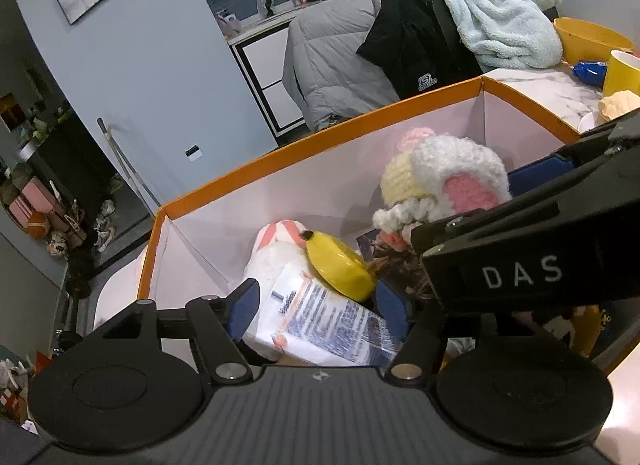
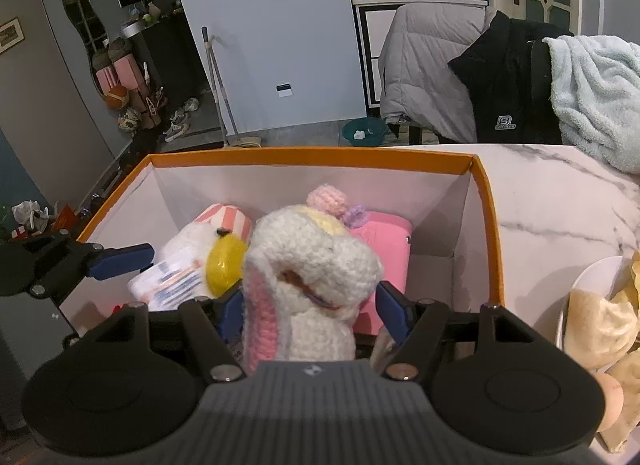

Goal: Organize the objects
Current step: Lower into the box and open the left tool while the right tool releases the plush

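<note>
Crocheted toy (image 2: 312,277): white, pink-eared, centre frame, inside orange-rimmed box (image 2: 312,156) on marble surface (image 2: 560,201).
Wrapped packet (image 1: 320,317): white, printed, lower centre.
Right claw (image 2: 312,317): tilted down, fingers apart around toy.
Left claw (image 1: 320,305): apart, straddling packet.

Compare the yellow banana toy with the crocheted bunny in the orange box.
The banana toy is smooth, glossy and plain yellow; the crocheted bunny is fuzzy yarn in white, pink and cream. The banana toy is smaller and lies on a printed packet; the crocheted bunny stands taller. Both sit inside the orange box.
</note>
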`<state>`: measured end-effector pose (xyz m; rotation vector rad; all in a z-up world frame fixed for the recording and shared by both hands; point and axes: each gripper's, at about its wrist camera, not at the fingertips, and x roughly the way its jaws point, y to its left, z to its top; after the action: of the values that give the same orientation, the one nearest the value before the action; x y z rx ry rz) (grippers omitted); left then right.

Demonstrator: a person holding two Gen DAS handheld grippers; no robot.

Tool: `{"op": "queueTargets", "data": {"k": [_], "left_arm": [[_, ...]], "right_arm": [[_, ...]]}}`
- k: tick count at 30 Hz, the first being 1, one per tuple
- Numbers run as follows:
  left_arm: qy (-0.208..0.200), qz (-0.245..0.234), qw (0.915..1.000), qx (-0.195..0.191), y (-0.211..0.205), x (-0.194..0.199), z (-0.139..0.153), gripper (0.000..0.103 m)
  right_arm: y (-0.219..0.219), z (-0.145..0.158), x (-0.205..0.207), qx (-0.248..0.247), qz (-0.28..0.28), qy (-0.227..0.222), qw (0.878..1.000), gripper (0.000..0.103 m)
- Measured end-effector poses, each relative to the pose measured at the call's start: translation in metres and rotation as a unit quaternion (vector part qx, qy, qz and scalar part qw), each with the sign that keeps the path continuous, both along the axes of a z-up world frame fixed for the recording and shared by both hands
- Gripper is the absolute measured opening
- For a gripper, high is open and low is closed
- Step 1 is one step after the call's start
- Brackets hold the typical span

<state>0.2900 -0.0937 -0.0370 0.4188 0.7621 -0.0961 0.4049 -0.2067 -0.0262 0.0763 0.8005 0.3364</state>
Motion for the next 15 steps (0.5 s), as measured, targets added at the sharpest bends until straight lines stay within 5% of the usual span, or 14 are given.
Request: {"op": "queueTargets", "data": {"k": [15], "left_arm": [[-0.008, 0.000, 1.0000, -0.004, -0.005, -0.015, 0.013, 0.078]], "right_arm": [[-0.002, 0.026, -0.015, 0.013, -0.004, -0.023, 1.000, 0.079]]}}
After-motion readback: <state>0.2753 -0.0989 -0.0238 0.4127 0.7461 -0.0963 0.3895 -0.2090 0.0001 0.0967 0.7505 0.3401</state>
